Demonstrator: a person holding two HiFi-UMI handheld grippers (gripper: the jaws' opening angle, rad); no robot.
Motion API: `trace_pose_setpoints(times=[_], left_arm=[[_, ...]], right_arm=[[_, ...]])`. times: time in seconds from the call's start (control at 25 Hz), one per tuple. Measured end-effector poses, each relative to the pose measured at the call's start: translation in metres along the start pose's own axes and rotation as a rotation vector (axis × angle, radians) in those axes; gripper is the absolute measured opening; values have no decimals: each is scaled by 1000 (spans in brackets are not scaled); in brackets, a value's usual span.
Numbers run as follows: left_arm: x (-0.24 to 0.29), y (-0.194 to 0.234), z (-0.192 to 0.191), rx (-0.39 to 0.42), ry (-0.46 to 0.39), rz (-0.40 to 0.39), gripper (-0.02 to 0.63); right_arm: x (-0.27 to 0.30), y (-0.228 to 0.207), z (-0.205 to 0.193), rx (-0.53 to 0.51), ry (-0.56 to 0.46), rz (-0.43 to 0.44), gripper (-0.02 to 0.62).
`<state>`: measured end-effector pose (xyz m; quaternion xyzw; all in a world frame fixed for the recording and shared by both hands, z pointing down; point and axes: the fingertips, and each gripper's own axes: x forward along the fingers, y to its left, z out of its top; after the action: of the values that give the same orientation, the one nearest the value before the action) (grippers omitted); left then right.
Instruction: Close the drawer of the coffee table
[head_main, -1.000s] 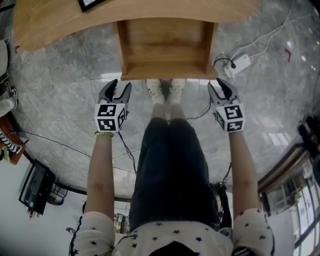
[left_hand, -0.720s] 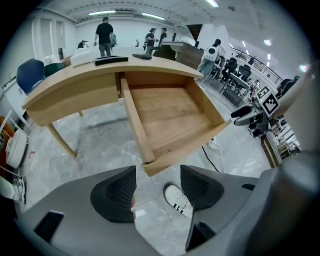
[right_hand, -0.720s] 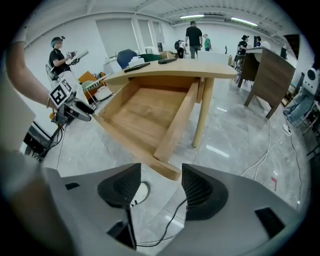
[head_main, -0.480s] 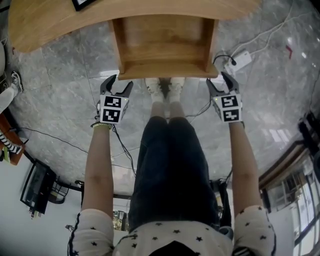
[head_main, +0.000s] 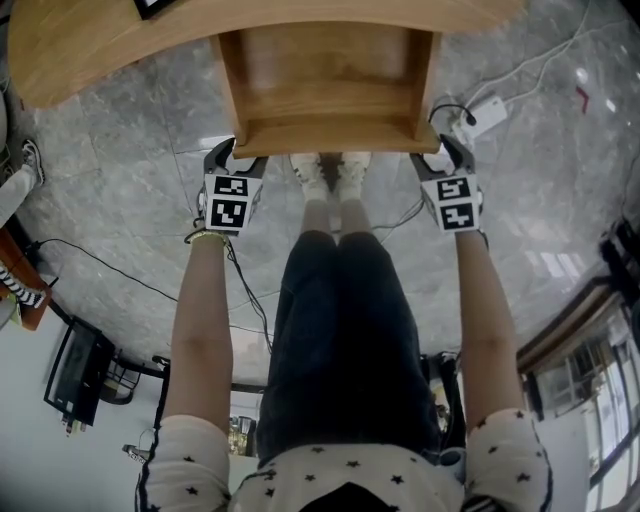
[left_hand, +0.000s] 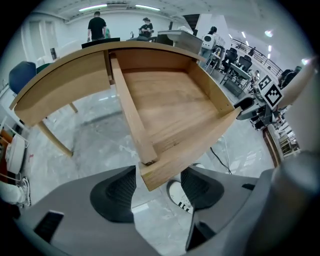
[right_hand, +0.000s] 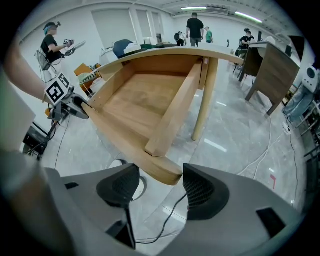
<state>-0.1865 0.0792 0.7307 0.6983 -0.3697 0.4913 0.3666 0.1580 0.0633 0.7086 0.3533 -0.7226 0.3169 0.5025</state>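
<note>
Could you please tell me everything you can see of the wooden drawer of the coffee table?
The light wooden drawer is pulled out from under the wooden tabletop, open and empty. It is a shallow box: plain floor, two side walls, a front panel. Its front corners stand between the jaws of the left gripper and the right gripper, which have just been opening; neither clamps it.

White star-print top (head_main: 186, 455), dark trousers (head_main: 340, 340), pale shoes (head_main: 330, 172), seemingly a wristband (head_main: 205, 237), grey left gripper (head_main: 238, 152), grey right gripper (head_main: 440, 150)
</note>
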Motion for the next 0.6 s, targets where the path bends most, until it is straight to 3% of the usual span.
trace_pose_setpoints(times=[0.36, 0.6], left_arm=[[17, 1, 9, 80, 36, 7, 273], [18, 2, 9, 82, 39, 9, 273]], right_arm=[[19, -5, -3, 23, 49, -7, 261], [26, -7, -3, 66, 63, -14, 261]])
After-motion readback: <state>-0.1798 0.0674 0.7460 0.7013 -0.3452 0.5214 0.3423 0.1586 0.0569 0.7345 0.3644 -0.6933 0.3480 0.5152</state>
